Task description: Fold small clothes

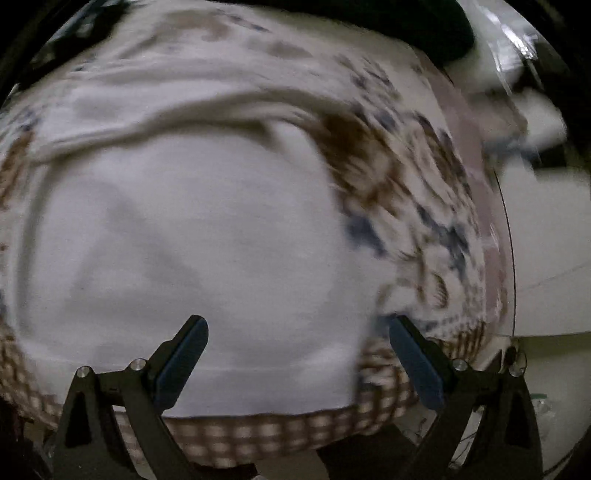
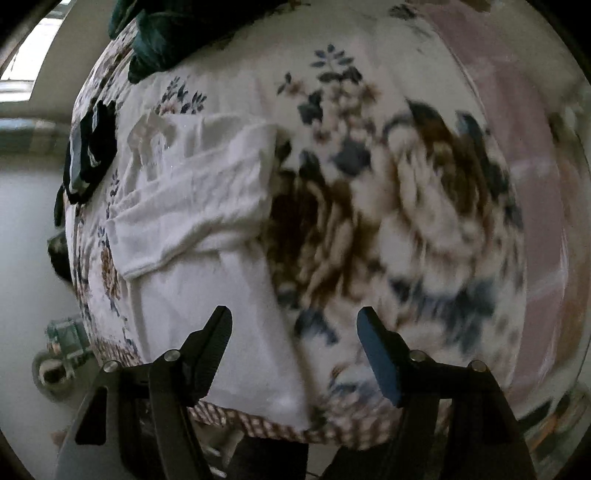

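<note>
- Left gripper point(image 1: 297, 326): nearest the left wrist camera, jaws wide apart, nothing between them. Both fingers hang above the near part of the white garment point(image 1: 192, 236); contact with the fabric cannot be confirmed.
- White garment, left wrist view: it fills the centre of the frame, lying on the floral cloth point(image 1: 399, 177). Its near hem runs just inside the checked border point(image 1: 258, 432) of that cloth. A fold ridge crosses the far part of the garment. The view is motion-blurred.
- Right gripper point(image 2: 293, 319): jaws wide apart and empty. The left finger sits over the garment's near corner, the right finger over the flower print.
- White garment point(image 2: 192, 206), right wrist view: it lies at the left of the floral cloth point(image 2: 424, 206), with one layer folded over the body — the upper layer's edge runs diagonally across it. The right edge of the garment lies against a large brown flower.
- Dark item point(image 2: 88, 155): at the left edge of the cloth, just beside the garment's far end; type cannot be determined.
- Dark green fabric point(image 2: 173, 33): bunched at the far end of the cloth, apart from the white garment.
</note>
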Demonstrator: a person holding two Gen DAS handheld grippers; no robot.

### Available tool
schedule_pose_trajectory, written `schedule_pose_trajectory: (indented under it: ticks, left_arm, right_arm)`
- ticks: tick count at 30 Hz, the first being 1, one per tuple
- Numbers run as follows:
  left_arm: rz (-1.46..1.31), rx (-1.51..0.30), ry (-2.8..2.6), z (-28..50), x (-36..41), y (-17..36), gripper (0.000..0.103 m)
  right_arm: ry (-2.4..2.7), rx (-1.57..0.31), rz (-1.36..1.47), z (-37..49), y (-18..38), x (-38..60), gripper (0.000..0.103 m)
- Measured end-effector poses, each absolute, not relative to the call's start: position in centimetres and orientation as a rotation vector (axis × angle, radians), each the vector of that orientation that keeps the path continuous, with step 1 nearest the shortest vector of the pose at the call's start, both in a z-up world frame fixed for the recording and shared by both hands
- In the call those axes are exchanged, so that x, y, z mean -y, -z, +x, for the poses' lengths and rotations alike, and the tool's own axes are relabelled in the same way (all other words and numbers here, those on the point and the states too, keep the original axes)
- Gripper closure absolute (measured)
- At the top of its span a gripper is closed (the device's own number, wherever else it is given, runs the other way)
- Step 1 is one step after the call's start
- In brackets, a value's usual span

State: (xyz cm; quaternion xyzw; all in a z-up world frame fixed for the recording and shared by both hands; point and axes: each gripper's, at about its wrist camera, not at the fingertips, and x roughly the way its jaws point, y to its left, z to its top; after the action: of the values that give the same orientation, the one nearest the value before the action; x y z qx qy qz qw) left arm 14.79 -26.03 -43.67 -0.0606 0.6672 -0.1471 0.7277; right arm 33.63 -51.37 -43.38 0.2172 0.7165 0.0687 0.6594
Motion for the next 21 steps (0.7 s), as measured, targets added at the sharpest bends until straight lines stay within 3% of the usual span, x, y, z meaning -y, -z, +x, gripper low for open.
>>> schedule_pose_trajectory:
  ticks: [4,12,14,15,16,17,18,21]
  left_arm:
    - [-0.100,-1.537,0.288,13.4,31.6,47.5,0.003]
    - [-0.050,-1.558,0.124,12.6,33.4,51.9,0.004]
    - [-0.045,-1.535,0.093,12.6,33.2,51.8,0.021]
    - [-0.042,-1.521,0.083,12.7,33.0,51.5,0.041]
    - [-0.035,-1.503,0.065,12.6,32.7,51.1,0.074]
    - [-0.023,-1.489,0.046,12.6,32.2,50.8,0.090]
    - [-0.034,-1.474,0.036,12.5,31.7,50.3,0.095]
    - [-0.094,-1.407,0.015,11.9,29.6,47.8,0.097]
  right_arm:
    - [-0.241,-1.605,0.440,39.2,46.2,52.8,0.031]
    - [-0.389,-1.624,0.563,49.8,55.3,51.0,0.032]
    - [-0.399,-1.653,0.586,51.3,57.6,49.8,0.032]
    - [-0.400,-1.668,0.609,51.9,58.8,49.1,0.032]
    - [-0.410,-1.677,0.634,52.2,59.6,48.6,0.034]
    - [-0.411,-1.692,0.653,52.4,60.4,48.1,0.054]
    - [-0.419,-1.690,0.699,52.5,60.8,47.7,0.092]
    - [-0.395,-1.653,0.711,52.4,59.3,47.2,0.094]
